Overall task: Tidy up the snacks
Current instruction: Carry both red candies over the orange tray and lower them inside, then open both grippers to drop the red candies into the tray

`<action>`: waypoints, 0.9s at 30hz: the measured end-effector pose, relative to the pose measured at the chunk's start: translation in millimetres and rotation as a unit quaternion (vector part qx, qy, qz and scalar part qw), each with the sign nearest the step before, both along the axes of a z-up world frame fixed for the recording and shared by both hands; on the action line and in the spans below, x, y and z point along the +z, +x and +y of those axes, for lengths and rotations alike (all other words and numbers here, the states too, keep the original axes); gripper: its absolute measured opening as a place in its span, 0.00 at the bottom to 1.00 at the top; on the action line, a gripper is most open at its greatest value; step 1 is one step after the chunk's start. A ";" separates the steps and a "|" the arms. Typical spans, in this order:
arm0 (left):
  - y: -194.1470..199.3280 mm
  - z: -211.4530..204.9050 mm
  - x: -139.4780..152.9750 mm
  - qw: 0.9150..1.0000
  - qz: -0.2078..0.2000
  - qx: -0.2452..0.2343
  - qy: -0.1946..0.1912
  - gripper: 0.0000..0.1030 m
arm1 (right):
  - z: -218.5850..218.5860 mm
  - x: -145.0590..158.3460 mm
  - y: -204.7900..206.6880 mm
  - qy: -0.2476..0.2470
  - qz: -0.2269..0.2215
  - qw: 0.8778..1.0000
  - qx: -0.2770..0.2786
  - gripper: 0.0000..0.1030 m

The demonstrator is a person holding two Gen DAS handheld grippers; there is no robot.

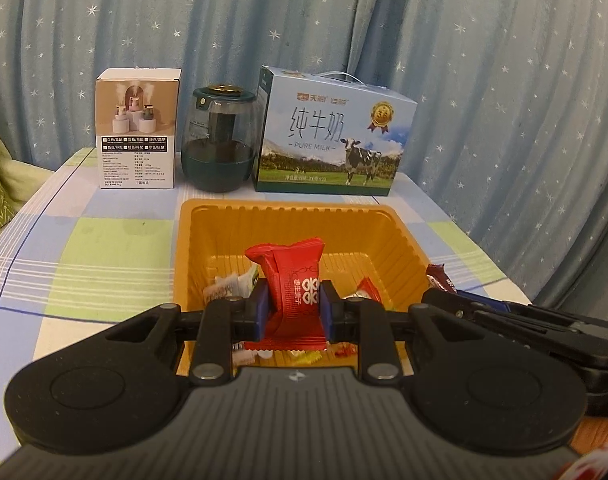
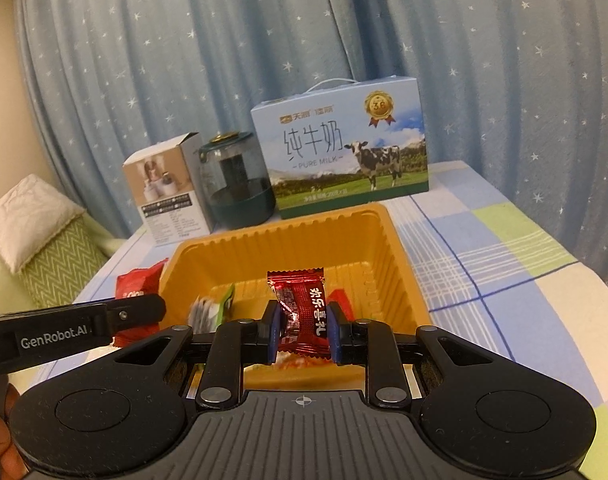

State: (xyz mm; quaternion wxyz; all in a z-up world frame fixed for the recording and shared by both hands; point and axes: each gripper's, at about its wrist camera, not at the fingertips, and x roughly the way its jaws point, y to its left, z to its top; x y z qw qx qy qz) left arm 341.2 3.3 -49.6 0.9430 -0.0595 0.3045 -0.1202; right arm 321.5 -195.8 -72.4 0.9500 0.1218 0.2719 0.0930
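Each hand-held gripper carries one snack above the yellow tray (image 1: 387, 240). The left hand-held gripper (image 1: 294, 312) is clamped on a red packet (image 1: 292, 280); the right hand-held gripper (image 2: 302, 330) pinches a dark red candy (image 2: 300, 304). Likely next step: lowering both over the tray and releasing them among the sweets inside.

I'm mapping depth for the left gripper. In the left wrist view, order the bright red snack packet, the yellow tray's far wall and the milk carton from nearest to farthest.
1. Bright red snack packet: clamped in the left gripper jaws.
2. Yellow tray's far wall: straight ahead, mid-table.
3. Milk carton: beyond the tray, right of centre, by the curtain.
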 end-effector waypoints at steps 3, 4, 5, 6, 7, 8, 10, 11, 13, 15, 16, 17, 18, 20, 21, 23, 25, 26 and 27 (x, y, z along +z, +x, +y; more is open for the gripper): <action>8.8 2.7 -2.6 1.000 0.002 0.004 -0.003 0.22 | -0.5 0.1 11.3 0.002 0.000 1.000 -0.001 0.24; 11.5 4.0 -4.0 1.000 0.002 0.004 -0.006 0.22 | -0.8 -0.3 14.8 0.004 0.001 1.000 -0.002 0.24; 14.4 5.2 -5.3 1.000 0.004 0.005 -0.007 0.22 | -0.6 -0.4 18.4 0.006 0.002 1.000 -0.004 0.24; 17.2 6.0 -6.5 1.000 0.006 0.005 -0.006 0.22 | 0.2 -0.5 21.3 0.007 0.001 1.000 -0.005 0.24; 19.6 6.7 -7.7 1.000 0.007 0.005 -0.005 0.22 | 1.4 -0.9 24.6 0.007 0.001 1.000 -0.005 0.24; 21.7 7.5 -9.0 1.000 0.008 0.005 -0.004 0.22 | 2.7 -1.6 27.6 0.006 0.000 1.000 -0.005 0.24; 25.9 7.9 -12.3 1.000 0.012 0.004 -0.002 0.22 | 6.0 -3.7 34.7 0.005 0.002 1.000 -0.006 0.24; 27.3 8.1 -13.8 1.000 0.013 0.004 -0.002 0.22 | 7.4 -4.7 38.2 0.006 0.003 1.000 -0.006 0.24; 30.3 9.6 -16.4 1.000 0.016 0.005 -0.005 0.22 | 10.3 -6.1 45.0 0.004 0.006 1.000 -0.007 0.24; 33.0 10.9 -17.9 1.000 0.017 0.006 -0.010 0.22 | 11.3 -6.7 50.4 0.011 0.007 1.000 -0.009 0.24; 34.1 11.4 -18.6 1.000 0.017 0.006 -0.013 0.22 | 11.0 -7.3 53.0 0.016 0.008 1.000 -0.010 0.24; 35.1 11.6 -19.3 1.000 0.018 0.007 -0.016 0.22 | 11.2 -8.1 55.2 0.019 0.010 1.000 -0.011 0.24; 36.3 11.6 -20.2 1.000 0.020 0.007 -0.018 0.22 | 11.4 -9.3 57.0 0.021 0.011 1.000 -0.012 0.24; 38.0 10.0 -21.7 1.000 0.022 0.006 -0.020 0.22 | 10.9 -12.2 60.1 0.024 0.015 0.999 -0.014 0.24; 38.7 9.0 -22.4 0.999 0.024 0.005 -0.021 0.22 | 10.7 -13.7 61.4 0.025 0.018 0.999 -0.014 0.24; 40.2 6.4 -23.6 0.999 0.025 0.004 -0.021 0.22 | 10.4 -16.0 62.2 0.026 0.021 0.999 -0.014 0.24; 41.7 3.7 -24.1 0.999 0.026 0.002 -0.019 0.22 | 10.0 -16.9 62.3 0.025 0.021 0.999 -0.016 0.24; 42.4 2.9 -23.9 0.999 0.026 0.000 -0.019 0.22 | 9.5 -17.2 62.0 0.025 0.021 0.999 -0.016 0.24; 42.9 2.3 -23.7 1.000 0.025 0.000 -0.019 0.22 | 9.2 -17.4 61.8 0.026 0.021 0.999 -0.016 0.24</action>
